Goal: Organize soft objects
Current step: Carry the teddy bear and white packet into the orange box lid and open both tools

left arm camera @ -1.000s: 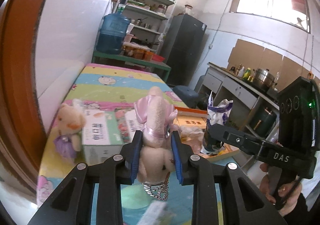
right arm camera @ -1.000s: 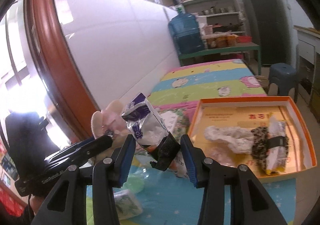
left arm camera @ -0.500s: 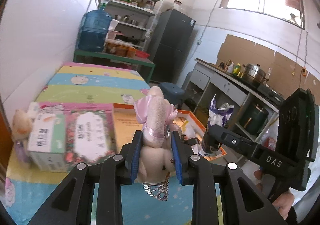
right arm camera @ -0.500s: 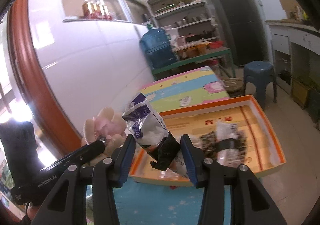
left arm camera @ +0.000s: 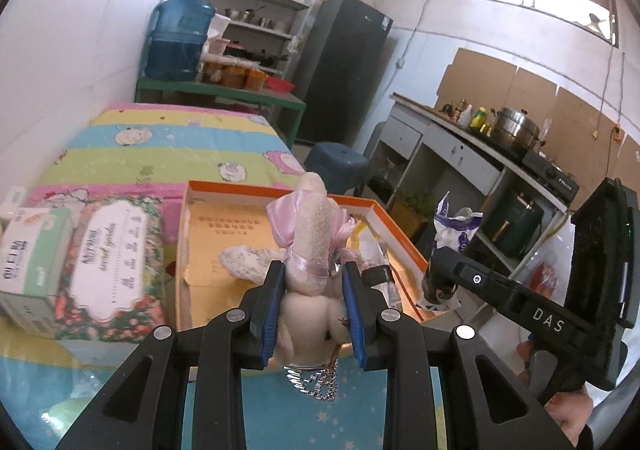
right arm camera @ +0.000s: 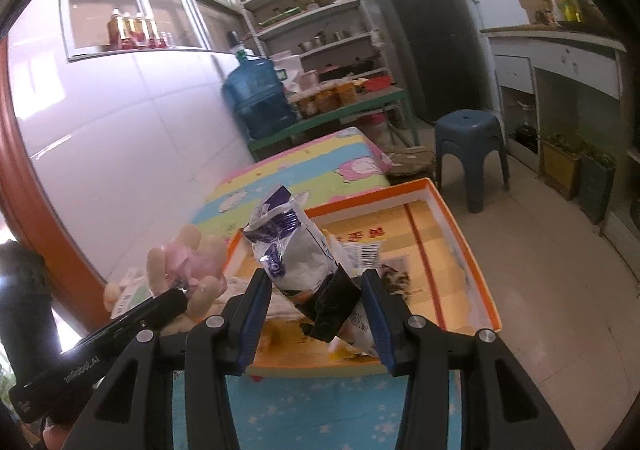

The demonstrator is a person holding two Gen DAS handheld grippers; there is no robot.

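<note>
Both tools are loaded. A pale plush rabbit (left arm camera: pixel 310 290) with a pink bow and a dangling keychain is clamped by the left tool (left arm camera: pixel 312 314) between its blue pads, and it is held above the near edge of the orange box (left arm camera: pixel 400 226). A crumpled white-and-purple snack bag (right arm camera: pixel 298 250) is gripped at its lower, dark end by the right tool (right arm camera: pixel 316 310), which is likewise held over the near end of the same box.

Inside the box a whitish fluffy item (left arm camera: pixel 244 262) and a dark speckled packet (right arm camera: pixel 394 278) can already be seen, so the step in hand is judged to be the placing of both held items into the box. A floral tissue pack (left arm camera: pixel 108 266) and a green-and-white tissue pack (left arm camera: pixel 30 250) lie just left of the box on the colourful mat (left arm camera: pixel 168 146) that covers the worktop.

For a clean placement, each item should be carried past the raised rim before it is lowered, and it should be set on bare cardboard, not on top of what is already there. The free area appears to be toward the far half of the box. The plush should be lowered until its weight is taken by the floor of the box, and only then released, so that it is not tipped over the wall. The bag is light and crinkled and may cling to a pad, so the jaws should be opened fully and drawn straight back. The two tools are close together, so collision should be avoided by releasing one at a time.
</note>
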